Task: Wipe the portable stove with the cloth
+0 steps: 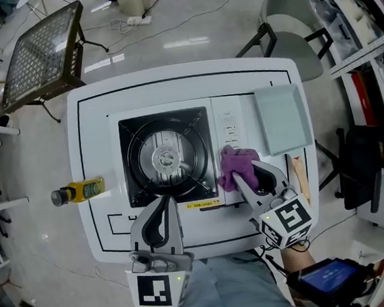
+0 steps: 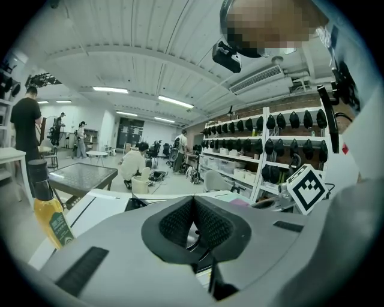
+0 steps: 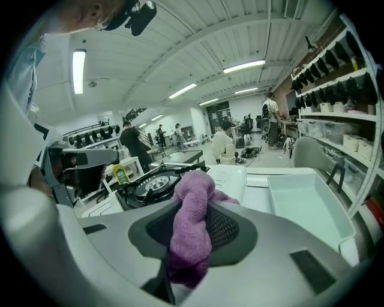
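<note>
Right gripper point(image 1: 243, 177), one cloth point(image 1: 234, 161) (one stove point(image 1: 169, 157))

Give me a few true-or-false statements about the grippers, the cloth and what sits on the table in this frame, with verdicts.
1. The right gripper is clamped on the purple cloth. True.
2. The left gripper holds a bottle. False: its jaws are together with nothing between them, and the yellow bottle stands apart near the table's left edge.
3. The cloth lies over the burner. False: it is at the right front of the stove, on the white panel beside the burner.
4. A pale tray lies to the right of the stove. True.
</note>
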`<state>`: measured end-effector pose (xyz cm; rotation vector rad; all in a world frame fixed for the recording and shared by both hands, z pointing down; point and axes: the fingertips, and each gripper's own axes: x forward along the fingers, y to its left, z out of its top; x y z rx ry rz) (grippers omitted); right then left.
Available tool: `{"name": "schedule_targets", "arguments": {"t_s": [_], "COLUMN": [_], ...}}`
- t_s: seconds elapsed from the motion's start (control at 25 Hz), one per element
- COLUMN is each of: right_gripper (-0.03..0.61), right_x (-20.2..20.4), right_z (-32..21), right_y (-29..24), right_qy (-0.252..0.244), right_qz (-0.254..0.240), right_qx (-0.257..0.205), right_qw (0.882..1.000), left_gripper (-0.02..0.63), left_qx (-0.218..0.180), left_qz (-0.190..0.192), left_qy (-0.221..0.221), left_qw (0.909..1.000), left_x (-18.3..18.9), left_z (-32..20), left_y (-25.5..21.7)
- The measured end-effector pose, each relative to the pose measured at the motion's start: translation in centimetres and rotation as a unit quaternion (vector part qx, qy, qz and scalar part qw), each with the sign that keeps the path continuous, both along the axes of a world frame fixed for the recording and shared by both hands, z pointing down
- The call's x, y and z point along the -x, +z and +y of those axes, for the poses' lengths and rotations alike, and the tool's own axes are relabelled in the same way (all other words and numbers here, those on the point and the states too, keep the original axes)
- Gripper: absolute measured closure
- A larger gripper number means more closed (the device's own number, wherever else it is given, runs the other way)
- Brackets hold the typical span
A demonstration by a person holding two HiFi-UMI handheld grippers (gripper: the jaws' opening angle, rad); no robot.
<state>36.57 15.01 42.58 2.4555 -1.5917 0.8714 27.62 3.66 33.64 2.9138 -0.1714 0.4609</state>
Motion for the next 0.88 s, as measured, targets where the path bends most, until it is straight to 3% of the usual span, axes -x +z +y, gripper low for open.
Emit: {"name": "schedule_targets", "arguments": {"t_s": [0.88], "right_gripper": [0.442], "right_x": [-8.0], "right_z": [-5.2], "right_y": [0.6], "right_qy": [0.037], "right_qz": [0.015], "right_qx": [-0.011], "right_qw": [0.999], "left_gripper": [0.595], "left_qx": [0.035], "left_qz": [-0.032], "left_qy": [-0.042], "left_qw": [0.9980], "left_x": [0.4], "left_z": [-5.1], "left_y": [3.3]}}
